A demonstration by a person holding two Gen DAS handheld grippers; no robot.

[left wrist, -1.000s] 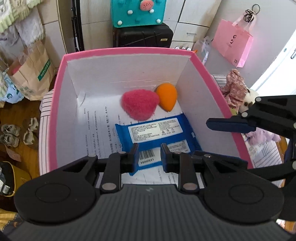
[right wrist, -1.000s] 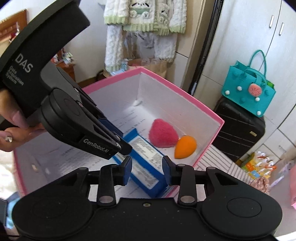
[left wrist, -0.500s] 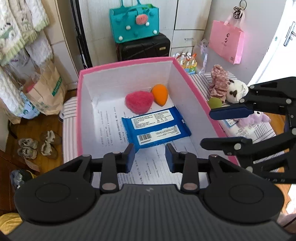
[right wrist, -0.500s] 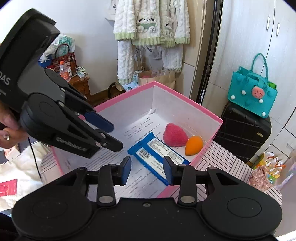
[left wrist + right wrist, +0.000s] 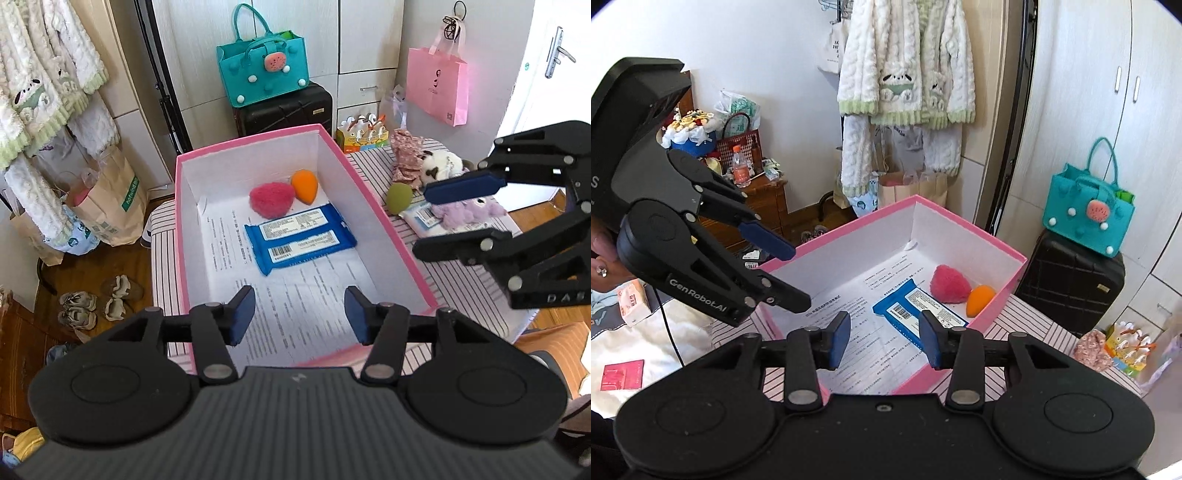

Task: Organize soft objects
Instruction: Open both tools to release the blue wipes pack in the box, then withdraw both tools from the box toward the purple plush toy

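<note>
Left gripper (image 5: 299, 314): nearest item in its own view, above the near end of the pink box (image 5: 373, 199). Jaws have just been opening and stand apart with nothing between them; printed paper on the box floor shows through the gap.

Right gripper (image 5: 884, 339): above the box's near corner in its own view. Jaws parted, have just been widening a little, nothing grasped. Also seen in the left view at the right edge (image 5: 443, 218), above the striped cloth (image 5: 461, 291) beside the box.

Pink box: open-topped, white inside, standing on the striped cloth; floor lined with a printed sheet.

Blue wipes pack (image 5: 299, 242): flat on the box floor at about mid-length, label and barcode up, free of both grippers.

Pink puff (image 5: 271, 200): on the box floor toward the far end, just beyond the wipes pack.

Orange sponge (image 5: 305, 186): teardrop-shaped, touching the pink puff's right side, near the far right corner of the box.

Outside the box, on the striped cloth by its right wall:
- Green sponge (image 5: 399, 197), just beside the wall.
- White wipes pack (image 5: 423, 219), with a purple plush toy (image 5: 467, 212) lying on it.
- Black-and-white plush toy (image 5: 441, 164) and floral fabric piece (image 5: 406, 155), toward the cloth's far edge.

Beyond the box: black suitcase (image 5: 284, 109) with a teal bag (image 5: 262, 74) on top; pink bag (image 5: 437, 85) hanging on the wall.
</note>
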